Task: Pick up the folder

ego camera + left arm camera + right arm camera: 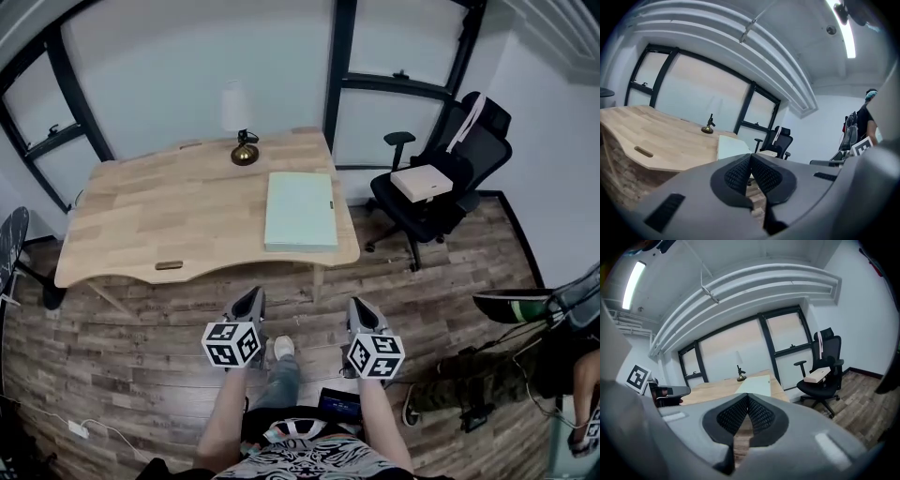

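A pale green folder lies flat on the right end of the wooden desk, reaching its front edge. It shows as a pale slab in the left gripper view and as a light strip in the right gripper view. My left gripper and right gripper hang side by side over the floor, short of the desk's front edge and apart from the folder. Both are shut with nothing between the pads.
A small brass desk lamp stands at the back of the desk. A black office chair with a flat box on its seat is to the right. Another person's legs lie at the lower right. Wooden floor lies between me and the desk.
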Demonstrator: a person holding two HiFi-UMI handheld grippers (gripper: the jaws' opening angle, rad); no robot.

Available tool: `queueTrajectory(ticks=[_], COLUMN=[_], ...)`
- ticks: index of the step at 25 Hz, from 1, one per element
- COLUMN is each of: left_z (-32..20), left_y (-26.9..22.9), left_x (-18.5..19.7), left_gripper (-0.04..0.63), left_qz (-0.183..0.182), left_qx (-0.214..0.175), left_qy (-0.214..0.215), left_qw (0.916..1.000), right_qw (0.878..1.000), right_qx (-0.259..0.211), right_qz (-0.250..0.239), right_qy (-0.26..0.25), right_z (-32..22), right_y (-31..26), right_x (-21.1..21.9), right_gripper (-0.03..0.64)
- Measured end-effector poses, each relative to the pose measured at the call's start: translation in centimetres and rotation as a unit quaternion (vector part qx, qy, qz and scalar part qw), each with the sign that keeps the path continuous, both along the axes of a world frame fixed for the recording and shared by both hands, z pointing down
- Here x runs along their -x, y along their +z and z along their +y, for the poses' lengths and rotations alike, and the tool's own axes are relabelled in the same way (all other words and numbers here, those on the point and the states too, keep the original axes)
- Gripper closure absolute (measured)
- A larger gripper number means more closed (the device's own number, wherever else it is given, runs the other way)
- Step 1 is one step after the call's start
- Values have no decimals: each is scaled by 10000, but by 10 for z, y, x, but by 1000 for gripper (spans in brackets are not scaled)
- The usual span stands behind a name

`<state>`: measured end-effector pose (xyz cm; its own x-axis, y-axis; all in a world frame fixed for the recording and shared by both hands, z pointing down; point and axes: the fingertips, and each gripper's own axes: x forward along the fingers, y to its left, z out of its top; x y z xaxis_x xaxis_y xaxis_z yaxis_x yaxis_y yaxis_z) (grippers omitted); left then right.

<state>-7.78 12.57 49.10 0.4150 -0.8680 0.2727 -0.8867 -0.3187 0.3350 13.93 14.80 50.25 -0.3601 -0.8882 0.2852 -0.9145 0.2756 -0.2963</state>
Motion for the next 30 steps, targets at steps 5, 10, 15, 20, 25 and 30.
queueTrajectory(ticks=[5,10,15,20,25,30], left_z=[-98,-203,-288,-323,-331,-340], left_y=[28,37,37,48,57,51], left_x=[20,36,48,50,49,53], left_gripper=[588,588,588,588,588,588], left_qz=[226,131,203,328,130,222], left_qx=[368,518,518,613,791,723], left_qy=[-51,-58,-2,38,5,-83], left_qw=[9991,9986,9985,9976,9968,9971], right_qw=[9996,9990,9976,9968,9941,9931], right_qx=[222,352,477,193,31,-71], right_qz=[186,280,410,497,700,785], right_qy=[-1,69,299,587,822,867], right_z=[-99,-198,-269,-299,-305,-315], right_y=[11,12,24,14,7,3], right_x=[15,19,11,3,-7,-8], right_gripper=[612,612,612,612,612,612])
